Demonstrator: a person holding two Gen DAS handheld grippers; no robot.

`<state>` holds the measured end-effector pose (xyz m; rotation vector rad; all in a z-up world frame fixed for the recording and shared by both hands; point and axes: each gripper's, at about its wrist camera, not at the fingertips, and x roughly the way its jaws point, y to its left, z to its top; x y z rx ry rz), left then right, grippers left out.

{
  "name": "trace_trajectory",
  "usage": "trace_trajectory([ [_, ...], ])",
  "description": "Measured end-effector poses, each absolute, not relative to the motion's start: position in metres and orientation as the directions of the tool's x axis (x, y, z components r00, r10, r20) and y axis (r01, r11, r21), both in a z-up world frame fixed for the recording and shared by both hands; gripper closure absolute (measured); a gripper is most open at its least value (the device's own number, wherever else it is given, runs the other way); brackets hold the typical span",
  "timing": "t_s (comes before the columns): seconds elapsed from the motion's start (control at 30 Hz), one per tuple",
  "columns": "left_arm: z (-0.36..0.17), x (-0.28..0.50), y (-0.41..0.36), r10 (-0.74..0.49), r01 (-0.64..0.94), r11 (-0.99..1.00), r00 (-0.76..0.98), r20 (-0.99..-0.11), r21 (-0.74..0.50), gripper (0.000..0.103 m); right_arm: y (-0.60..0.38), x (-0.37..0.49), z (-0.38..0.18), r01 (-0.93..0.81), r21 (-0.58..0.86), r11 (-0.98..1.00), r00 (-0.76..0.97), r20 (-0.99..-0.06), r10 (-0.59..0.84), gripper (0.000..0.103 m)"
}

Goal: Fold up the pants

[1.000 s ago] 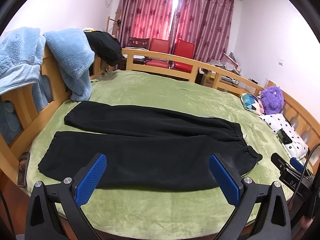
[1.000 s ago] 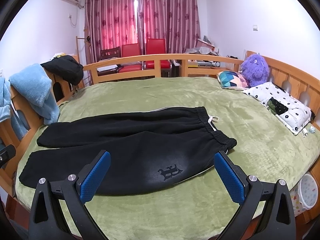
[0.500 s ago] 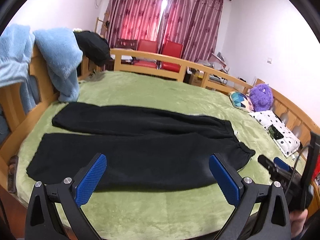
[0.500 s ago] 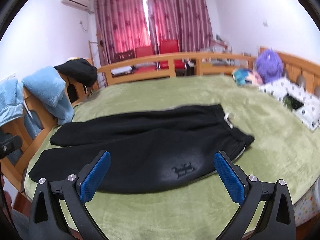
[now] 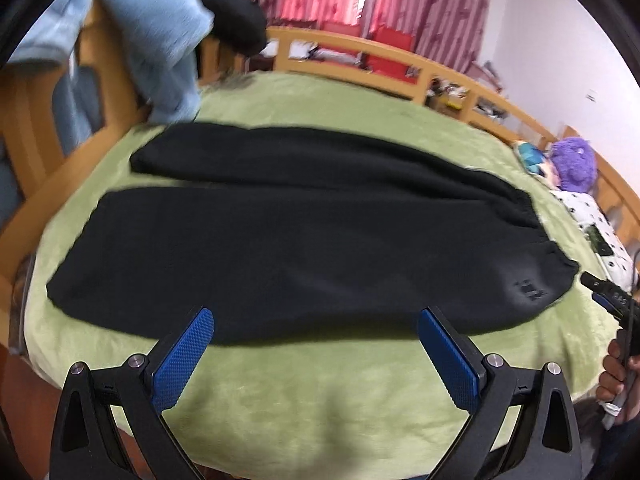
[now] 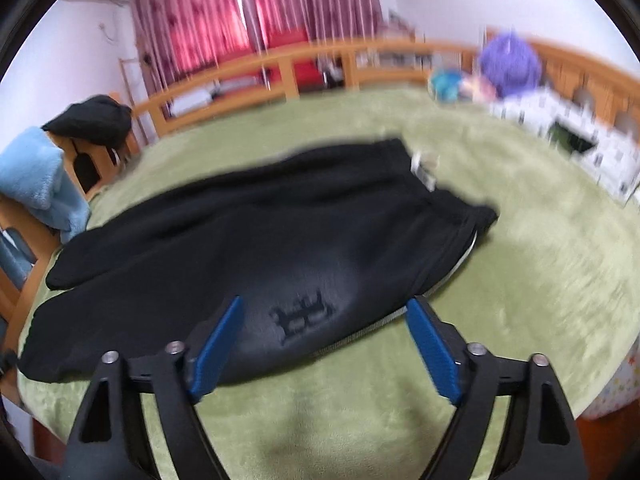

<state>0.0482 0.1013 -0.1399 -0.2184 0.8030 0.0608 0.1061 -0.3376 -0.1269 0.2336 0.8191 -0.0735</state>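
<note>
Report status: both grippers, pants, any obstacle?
Left gripper open, empty. Right gripper closing, nothing gripped. Pants flat, unfolded on green blanket. No obstacle.

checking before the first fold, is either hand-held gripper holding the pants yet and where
Nothing is held. The left hand-held gripper is open above the near edge of the black pants. The right hand-held gripper is closing near the logo, its pads not yet pressing cloth.
</note>
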Motion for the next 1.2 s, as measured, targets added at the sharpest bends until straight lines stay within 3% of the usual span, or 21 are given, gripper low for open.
trace_trajectory([
  [0.47,-0.228,0.05,0.193,-0.102,-0.381,0.815,0.647,-0.755,-0.437,0.008,-0.365,0.129,-0.204,0.262,0.244,0.934,0.613,-0.79,0.034,0.021],
  [0.73,-0.241,0.072,0.214,-0.017,-0.447,0.801,0.648,-0.762,-0.399,0.016,-0.379,0.154,-0.225,0.277,0.301,0.912,0.601,-0.795,0.08,0.017],
  [0.83,-0.24,0.089,0.214,0.031,-0.489,0.798,0.619,-0.785,-0.353,0.032,-0.375,0.165,-0.229,0.281,0.292,0.914,0.597,-0.799,0.072,0.018],
  [0.87,-0.24,0.093,0.215,0.038,-0.499,0.795,0.608,-0.793,-0.344,0.043,-0.373,0.17,-0.23,0.289,0.283,0.914,0.592,-0.803,0.061,0.019],
  [0.9,-0.239,0.098,0.216,0.04,-0.508,0.793,0.594,-0.804,-0.336,0.056,-0.37,0.172,-0.229,0.294,0.273,0.916,0.594,-0.803,0.048,0.031],
  [0.93,-0.24,0.103,0.217,0.035,-0.507,0.794,0.587,-0.809,-0.334,0.063,-0.366,0.175,-0.228,0.287,0.258,0.923,0.594,-0.804,0.04,0.051],
  [1.0,-0.24,0.104,0.225,0.016,-0.494,0.804,0.574,-0.819,-0.331,0.084,-0.352,0.184,-0.229,0.246,0.179,0.953,0.569,-0.822,0.008,0.065],
  [1.13,-0.231,0.103,0.23,-0.003,-0.48,0.806,0.58,-0.814,-0.345,0.09,-0.341,0.186,-0.22,0.218,0.141,0.966,0.558,-0.83,-0.005,0.082],
  [1.2,-0.222,0.1,0.234,-0.015,-0.475,0.797,0.602,-0.798,-0.374,0.091,-0.343,0.185,-0.213,0.209,0.165,0.964,0.558,-0.829,0.021,0.085],
])
